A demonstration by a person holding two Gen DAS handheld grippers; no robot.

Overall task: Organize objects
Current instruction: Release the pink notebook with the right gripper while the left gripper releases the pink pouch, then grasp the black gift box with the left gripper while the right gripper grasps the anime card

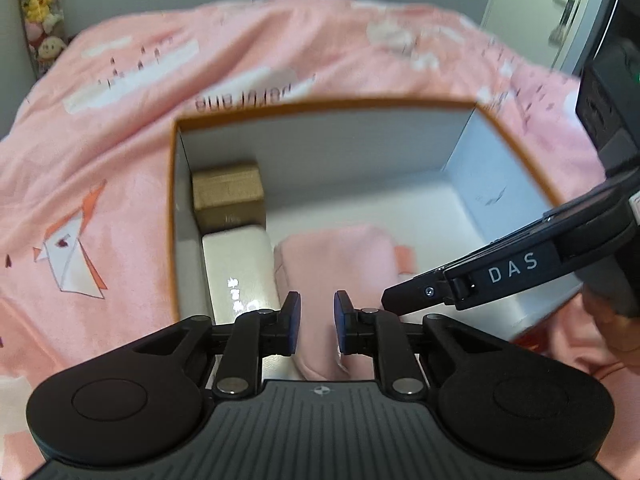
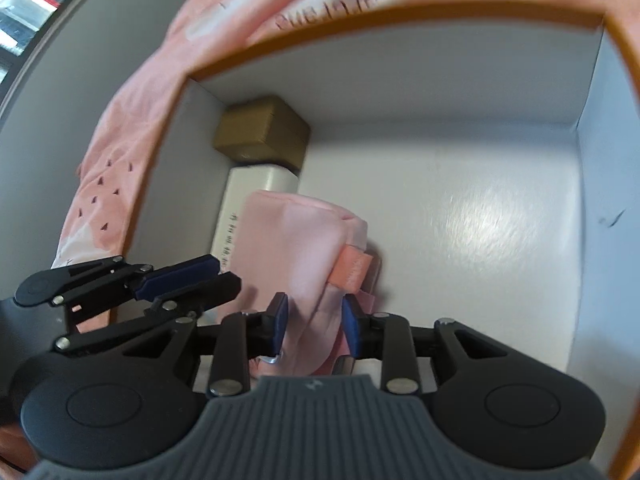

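Note:
An open orange-rimmed box (image 1: 320,104) with white inside walls sits on a pink bedspread. Inside it a brown cardboard box (image 1: 228,194) stands in the far left corner, a white box (image 1: 240,264) lies in front of it, and a pink fabric pouch (image 1: 340,268) with an orange tab lies beside them. My left gripper (image 1: 317,320) hovers open just above the pouch's near end. My right gripper (image 2: 314,322) is inside the box, its blue pads closed around the pouch (image 2: 296,248) at its near end. The brown box (image 2: 262,132) and white box (image 2: 260,188) also show behind the pouch.
The pink bedspread (image 1: 120,152) with white and orange prints surrounds the box. Plush toys (image 1: 42,12) hang at the far left wall. A door (image 1: 560,12) stands at the far right. The box's right half (image 2: 460,216) has bare white floor.

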